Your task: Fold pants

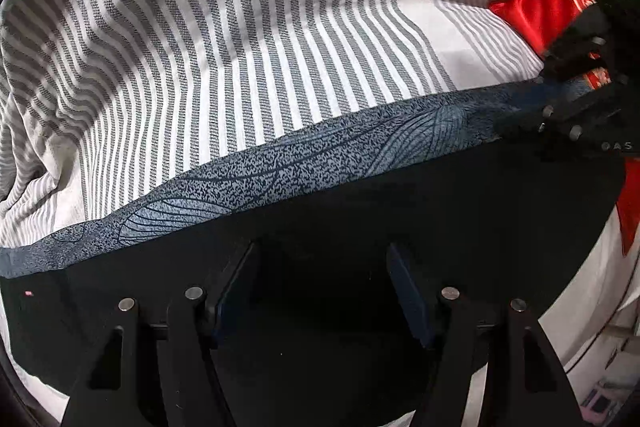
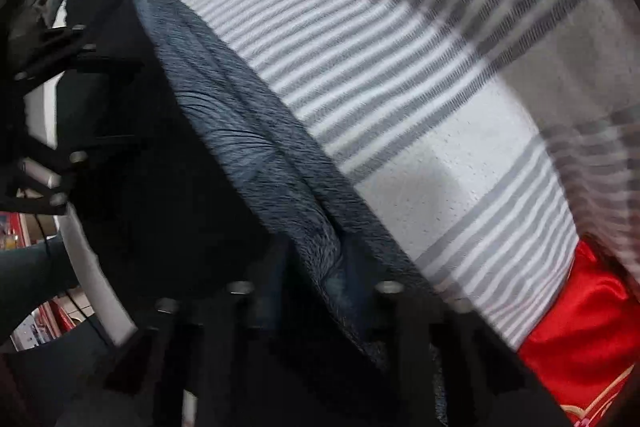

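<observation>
The pants are black (image 1: pixel 400 203) with a blue-grey patterned waistband (image 1: pixel 304 163). They lie on a grey-and-white striped sheet (image 1: pixel 224 39). My left gripper (image 1: pixel 320 283) is open, its fingers (image 1: pixel 236 279) spread above the black cloth, holding nothing. My right gripper shows at the right of the left wrist view (image 1: pixel 568 107), at the waistband's far end. In the right wrist view the right gripper (image 2: pixel 316 291) has the blue-grey waistband (image 2: pixel 256 155) running between its fingers, shut on it. The left gripper shows at the left edge (image 2: pixel 52 131).
A red satin cloth (image 1: pixel 540 11) lies on the sheet past the pants' right end; it also shows in the right wrist view (image 2: pixel 576 327). The bed's white edge (image 2: pixel 96 287) and floor clutter (image 2: pixel 44 323) show at lower left.
</observation>
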`<act>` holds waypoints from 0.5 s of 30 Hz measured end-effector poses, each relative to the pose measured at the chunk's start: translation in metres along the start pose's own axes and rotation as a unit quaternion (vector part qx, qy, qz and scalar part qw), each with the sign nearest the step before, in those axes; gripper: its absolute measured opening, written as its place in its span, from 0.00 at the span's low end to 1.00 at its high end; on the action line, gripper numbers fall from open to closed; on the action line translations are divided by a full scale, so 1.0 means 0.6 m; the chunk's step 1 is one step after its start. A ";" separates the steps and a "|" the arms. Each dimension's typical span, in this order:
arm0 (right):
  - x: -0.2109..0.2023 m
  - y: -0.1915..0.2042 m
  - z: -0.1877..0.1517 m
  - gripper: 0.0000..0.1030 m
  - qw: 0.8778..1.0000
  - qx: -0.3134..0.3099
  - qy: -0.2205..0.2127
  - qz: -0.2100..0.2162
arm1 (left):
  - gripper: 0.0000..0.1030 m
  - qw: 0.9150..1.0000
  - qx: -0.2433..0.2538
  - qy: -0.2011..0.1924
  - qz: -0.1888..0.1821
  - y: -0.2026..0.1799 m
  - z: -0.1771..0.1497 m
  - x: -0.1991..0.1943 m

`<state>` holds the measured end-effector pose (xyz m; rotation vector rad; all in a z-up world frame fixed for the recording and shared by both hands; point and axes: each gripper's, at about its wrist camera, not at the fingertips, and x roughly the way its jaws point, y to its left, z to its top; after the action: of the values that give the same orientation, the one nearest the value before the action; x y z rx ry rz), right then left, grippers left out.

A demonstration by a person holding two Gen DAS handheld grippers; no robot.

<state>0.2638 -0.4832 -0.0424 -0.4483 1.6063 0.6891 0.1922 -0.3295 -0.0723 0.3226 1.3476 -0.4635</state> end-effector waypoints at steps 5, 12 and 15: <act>-0.048 -0.007 0.005 0.02 0.999 0.024 -0.029 -0.020 | 0.66 1.000 -0.001 -0.023 0.004 -0.004 0.016 -0.032; 0.013 -0.037 0.020 0.05 0.998 0.066 0.012 -0.020 | 0.66 0.999 -0.019 -0.003 0.029 0.013 0.033 0.024; -0.015 -0.053 0.011 0.31 0.991 0.129 -0.029 -0.018 | 0.66 0.999 -0.019 -0.011 0.027 0.020 0.025 0.013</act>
<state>0.2904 -0.5036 -0.0396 -0.2636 1.6029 0.4551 0.2120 -0.3276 -0.0773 0.3197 1.3215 -0.3947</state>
